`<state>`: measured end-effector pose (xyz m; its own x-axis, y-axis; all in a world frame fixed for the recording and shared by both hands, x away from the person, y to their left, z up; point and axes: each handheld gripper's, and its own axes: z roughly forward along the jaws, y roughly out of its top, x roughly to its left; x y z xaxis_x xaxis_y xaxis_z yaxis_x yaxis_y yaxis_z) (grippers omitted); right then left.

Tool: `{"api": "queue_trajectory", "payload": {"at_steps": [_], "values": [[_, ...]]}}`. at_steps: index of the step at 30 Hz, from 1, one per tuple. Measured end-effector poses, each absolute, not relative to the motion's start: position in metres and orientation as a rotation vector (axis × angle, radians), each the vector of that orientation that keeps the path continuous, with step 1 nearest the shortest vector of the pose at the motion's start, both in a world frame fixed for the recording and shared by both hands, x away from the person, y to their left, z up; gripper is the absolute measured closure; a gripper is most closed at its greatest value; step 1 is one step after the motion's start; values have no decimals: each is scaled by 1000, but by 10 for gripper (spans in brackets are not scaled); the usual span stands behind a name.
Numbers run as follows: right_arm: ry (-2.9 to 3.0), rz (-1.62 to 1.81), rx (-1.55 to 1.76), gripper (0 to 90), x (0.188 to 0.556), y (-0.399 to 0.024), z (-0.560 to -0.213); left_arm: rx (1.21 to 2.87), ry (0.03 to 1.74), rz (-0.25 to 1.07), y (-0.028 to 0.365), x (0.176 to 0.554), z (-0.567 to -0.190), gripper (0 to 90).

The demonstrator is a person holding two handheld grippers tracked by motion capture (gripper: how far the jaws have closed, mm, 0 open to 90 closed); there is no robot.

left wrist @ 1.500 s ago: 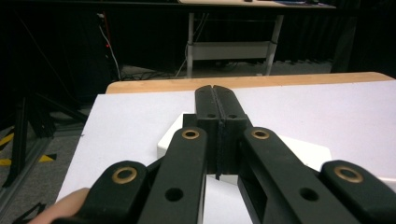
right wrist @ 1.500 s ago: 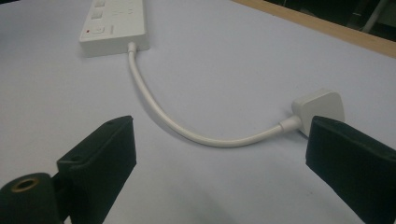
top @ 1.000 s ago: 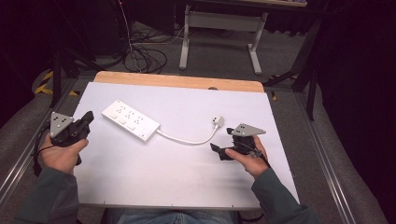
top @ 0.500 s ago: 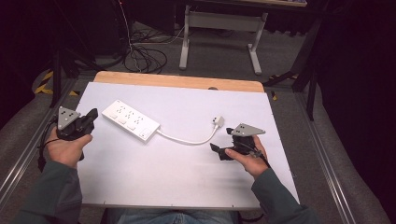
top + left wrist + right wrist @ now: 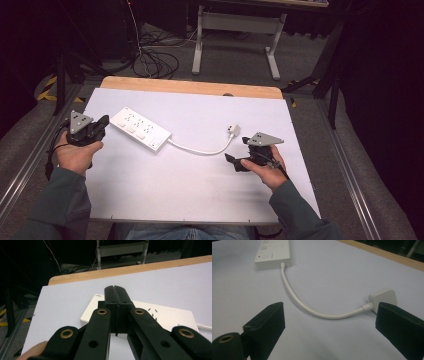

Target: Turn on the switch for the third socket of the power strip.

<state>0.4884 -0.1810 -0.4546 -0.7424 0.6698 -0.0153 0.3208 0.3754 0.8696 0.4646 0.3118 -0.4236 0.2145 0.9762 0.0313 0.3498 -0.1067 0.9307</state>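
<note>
One white plastic power strip (image 5: 140, 129) lying flat, one smooth curved cord (image 5: 200, 149), one squarish plug (image 5: 232, 130), left gripper (image 5: 102, 123) staying closed on nothing, right gripper (image 5: 236, 156) gaping open, both black.

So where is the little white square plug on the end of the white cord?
In the high view the small white square plug lies on the white table, right of centre, just beyond the right gripper, with its white cord curving left to the white power strip.

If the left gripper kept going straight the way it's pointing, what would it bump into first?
Most likely the white power strip. The left gripper, jaws shut, points right at the strip's near end, with nothing between them. How high it hovers above the table is hard to judge.
</note>
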Motion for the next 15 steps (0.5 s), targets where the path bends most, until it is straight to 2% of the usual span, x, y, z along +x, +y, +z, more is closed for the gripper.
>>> {"api": "queue_trajectory", "payload": {"at_steps": [15], "values": [[2276, 1323, 857, 95, 488, -181, -454, 1695, 1275, 904, 309, 485, -429, 900]]}}
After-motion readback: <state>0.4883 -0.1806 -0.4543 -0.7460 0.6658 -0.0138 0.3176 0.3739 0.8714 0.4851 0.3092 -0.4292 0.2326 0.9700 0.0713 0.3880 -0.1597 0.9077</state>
